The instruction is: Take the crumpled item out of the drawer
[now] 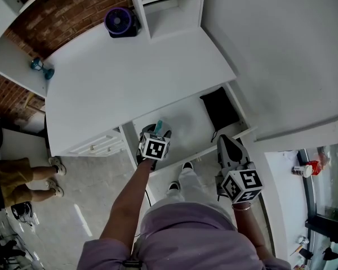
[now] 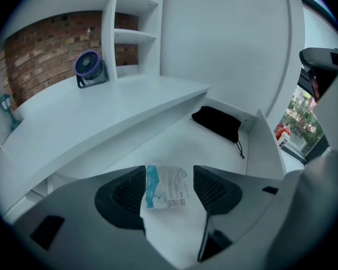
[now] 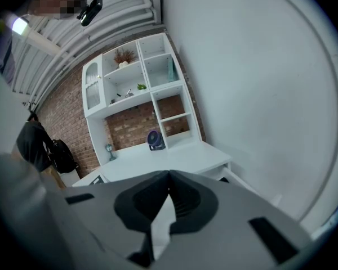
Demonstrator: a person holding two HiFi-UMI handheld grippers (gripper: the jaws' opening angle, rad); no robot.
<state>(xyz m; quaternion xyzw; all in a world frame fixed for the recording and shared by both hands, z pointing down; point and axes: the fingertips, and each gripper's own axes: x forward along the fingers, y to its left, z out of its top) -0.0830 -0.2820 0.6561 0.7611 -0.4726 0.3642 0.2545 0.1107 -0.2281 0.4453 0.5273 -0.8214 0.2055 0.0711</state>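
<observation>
A crumpled white packet with a teal stripe [image 2: 166, 187] sits between the jaws of my left gripper [image 2: 169, 180], which is shut on it. In the head view the packet [image 1: 159, 126] sticks out of the left gripper [image 1: 156, 131] over the left part of the open white drawer [image 1: 188, 122] under the desk. A black pouch [image 1: 221, 108] lies at the drawer's right end, also seen in the left gripper view [image 2: 217, 122]. My right gripper [image 1: 225, 142] hovers at the drawer's front right edge, its jaws shut and empty [image 3: 169, 176].
A purple fan [image 1: 120, 21] stands at the back of the white desk [image 1: 129, 77] beside a shelf unit [image 1: 169, 4]. A teal object [image 1: 41, 67] rests on the side counter. A person's legs [image 1: 22, 179] are at the left. A white wall [image 1: 281, 49] is on the right.
</observation>
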